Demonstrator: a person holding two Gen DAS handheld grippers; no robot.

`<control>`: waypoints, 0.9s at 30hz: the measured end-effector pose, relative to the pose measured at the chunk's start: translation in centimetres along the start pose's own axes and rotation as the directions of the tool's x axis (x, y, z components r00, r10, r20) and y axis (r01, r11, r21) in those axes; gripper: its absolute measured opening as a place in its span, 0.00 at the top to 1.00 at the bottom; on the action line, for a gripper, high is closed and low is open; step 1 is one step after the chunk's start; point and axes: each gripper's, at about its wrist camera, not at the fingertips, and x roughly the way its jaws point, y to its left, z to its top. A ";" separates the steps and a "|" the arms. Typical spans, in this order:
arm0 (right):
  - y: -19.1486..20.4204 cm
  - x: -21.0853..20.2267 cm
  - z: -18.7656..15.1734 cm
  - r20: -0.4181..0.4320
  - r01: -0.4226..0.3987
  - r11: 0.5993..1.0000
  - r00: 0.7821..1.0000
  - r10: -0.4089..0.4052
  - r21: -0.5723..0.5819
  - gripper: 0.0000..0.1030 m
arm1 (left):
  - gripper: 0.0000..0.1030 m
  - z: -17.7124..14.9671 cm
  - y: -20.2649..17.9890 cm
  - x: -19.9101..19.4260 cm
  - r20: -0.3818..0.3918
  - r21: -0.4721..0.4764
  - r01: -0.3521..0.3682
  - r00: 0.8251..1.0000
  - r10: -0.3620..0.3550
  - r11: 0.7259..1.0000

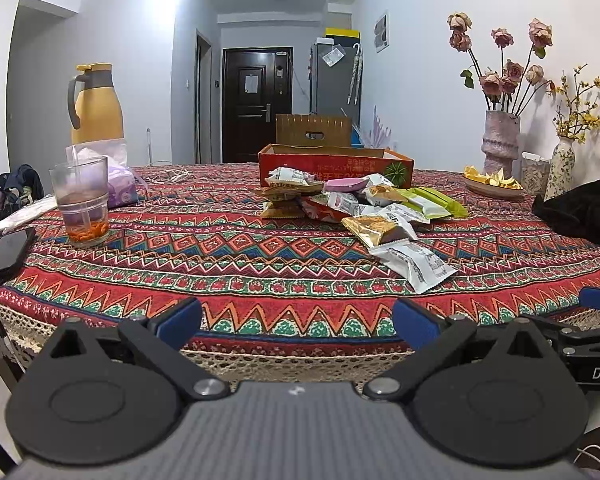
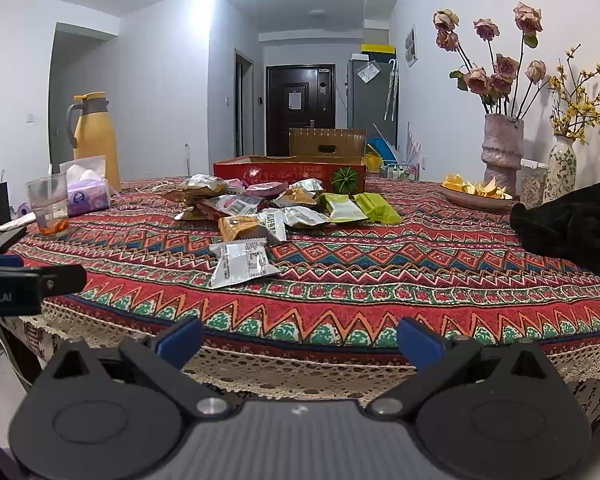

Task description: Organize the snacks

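Several snack packets lie in a loose pile (image 1: 352, 204) on the patterned tablecloth, in front of an open red cardboard box (image 1: 336, 164). The pile (image 2: 268, 212) and the box (image 2: 288, 172) also show in the right wrist view. A white packet (image 1: 414, 264) lies nearest me; it also shows in the right wrist view (image 2: 242, 262). A gold packet (image 1: 374, 228) and green packets (image 1: 436, 202) lie behind it. My left gripper (image 1: 298, 316) is open and empty at the table's near edge. My right gripper (image 2: 300, 340) is open and empty beside it, also at the near edge.
A glass with a straw (image 1: 82, 204), a phone (image 1: 6, 250), a tissue pack (image 1: 118, 176) and a yellow jug (image 1: 96, 104) stand at the left. Two vases (image 1: 500, 142), a bowl of yellow pieces (image 1: 492, 184) and a black cloth (image 1: 584, 212) are at the right.
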 end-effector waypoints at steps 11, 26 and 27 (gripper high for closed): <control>-0.1 0.1 -0.1 -0.011 0.001 1.000 1.000 -0.001 0.001 0.00 | 0.00 -0.1 0.0 0.1 -0.004 -0.002 -0.005 1.000 0.005 1.000; 0.0 0.3 -0.1 -0.015 0.004 1.000 1.000 -0.005 -0.017 0.00 | 0.00 -0.1 -0.1 0.2 -0.001 0.002 -0.014 1.000 0.014 1.000; 0.0 0.3 -0.1 -0.015 0.006 1.000 1.000 -0.006 -0.015 0.00 | 0.00 -0.1 -0.2 0.2 -0.001 0.004 -0.011 1.000 0.011 1.000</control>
